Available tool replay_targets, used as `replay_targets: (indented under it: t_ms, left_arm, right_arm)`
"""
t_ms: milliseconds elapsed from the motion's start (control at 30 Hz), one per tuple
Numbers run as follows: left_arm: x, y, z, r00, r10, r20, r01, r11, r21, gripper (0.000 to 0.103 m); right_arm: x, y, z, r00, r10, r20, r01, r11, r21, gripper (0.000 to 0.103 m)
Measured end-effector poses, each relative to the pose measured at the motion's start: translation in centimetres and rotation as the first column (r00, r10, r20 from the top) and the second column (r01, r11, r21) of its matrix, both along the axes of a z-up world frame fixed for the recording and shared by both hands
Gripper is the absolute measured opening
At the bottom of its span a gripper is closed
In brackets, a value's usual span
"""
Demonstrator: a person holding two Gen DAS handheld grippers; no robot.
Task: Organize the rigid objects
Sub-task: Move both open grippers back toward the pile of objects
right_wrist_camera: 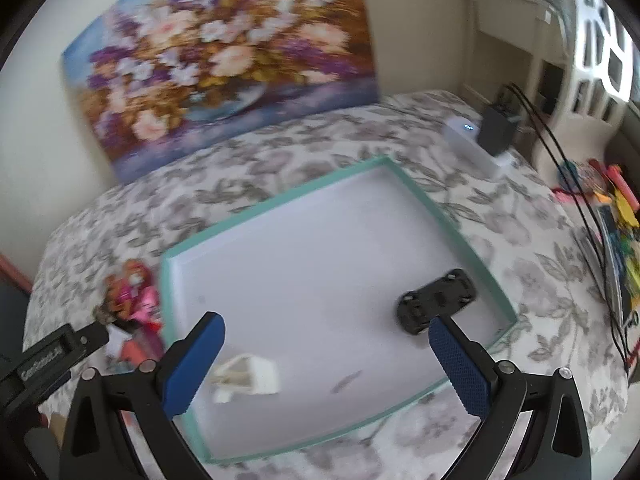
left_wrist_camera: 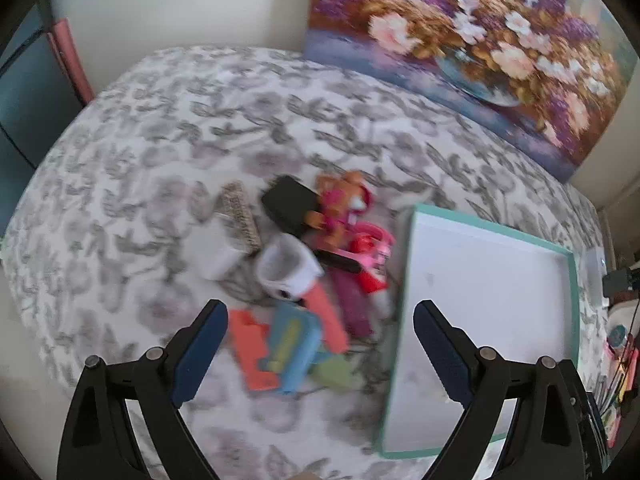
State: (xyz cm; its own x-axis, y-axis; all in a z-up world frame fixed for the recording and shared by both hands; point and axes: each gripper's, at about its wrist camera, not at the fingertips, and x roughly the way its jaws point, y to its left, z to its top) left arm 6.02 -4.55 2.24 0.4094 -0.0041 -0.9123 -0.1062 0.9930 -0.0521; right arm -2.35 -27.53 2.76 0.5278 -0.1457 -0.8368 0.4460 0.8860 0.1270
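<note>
A bed (left_wrist_camera: pixel 160 120) under a grey floral cover fills both views, a large flower painting (right_wrist_camera: pixel 224 64) propped against the far wall; toward the right lies a shallow teal-edged tray (right_wrist_camera: pixel 192 248), white inside, already holding a black toy car (right_wrist_camera: pixel 436 300) near its right wall and a small white piece (right_wrist_camera: pixel 248 374) at its near left; left of the tray sits the pile (left_wrist_camera: pixel 304 264) still to be sorted: a black pad (left_wrist_camera: pixel 290 204), a white cup (left_wrist_camera: pixel 286 266) on its side, a pink doll (left_wrist_camera: pixel 344 208), orange (left_wrist_camera: pixel 250 346) and blue (left_wrist_camera: pixel 294 338) blocks, touching or overlapping; the left gripper (left_wrist_camera: pixel 316 344) hovers just near of the pile, fingers spread wide and empty; the right gripper (right_wrist_camera: pixel 326 364) hangs over the tray's near edge, likewise wide and empty; the blocks look light, stiff plastic, probably easiest pinched across their narrow flat sides, while the cup may slip or roll and is better taken by the rim; the soft cover will likely give under pressure, so things may tilt when nudged; clutter and cables sit off the far right.
</note>
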Motion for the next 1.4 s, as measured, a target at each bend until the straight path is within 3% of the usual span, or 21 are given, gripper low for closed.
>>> replay_targets:
  t_ms: [100, 233, 600, 733, 1033, 1233, 1400]
  left_arm:
    - [-0.1, 1.8, 0.8, 1.0, 0.016, 0.004, -0.016, 0.999, 0.037, 0.094]
    - [-0.4, 4.6, 1.5, 0.998, 0.058, 0.016, -0.058, 0.998, 0.005, 0.094]
    - [-1.1, 9.8, 2.3, 0.996, 0.077, 0.048, -0.079, 0.996, 0.051, 0.094]
    - [-1.0, 12.2, 1.0, 0.991, 0.134, 0.013, -0.135, 0.99, 0.04, 0.094]
    - [-0.4, 15.1, -3.0, 0.97, 0.222, -0.094, -0.218, 0.975, 0.045, 0.094]
    - [0.1, 16.1, -6.6, 0.949, 0.242, -0.202, -0.237, 0.97, 0.052, 0.094]
    - [0.1, 17.2, -7.0, 0.942, 0.265, -0.206, -0.264, 0.964, 0.036, 0.094]
  right_arm:
    - [0.2, 1.9, 0.6, 0.999, 0.052, 0.01, -0.052, 0.999, 0.001, 0.103]
    - [0.6, 4.3, 0.7, 0.994, 0.111, 0.004, -0.111, 0.994, 0.015, 0.103]
    - [2.8, 11.6, -1.3, 0.961, 0.273, -0.053, -0.268, 0.96, 0.085, 0.103]
    - [3.6, 14.2, -1.9, 0.938, 0.339, -0.067, -0.332, 0.938, 0.098, 0.103]
    - [4.4, 19.5, -5.0, 0.88, 0.443, -0.168, -0.444, 0.895, 0.034, 0.103]
    - [4.8, 21.7, -7.7, 0.849, 0.467, -0.25, -0.483, 0.876, -0.004, 0.103]
    - [5.0, 22.8, -9.0, 0.84, 0.458, -0.29, -0.493, 0.868, -0.057, 0.103]
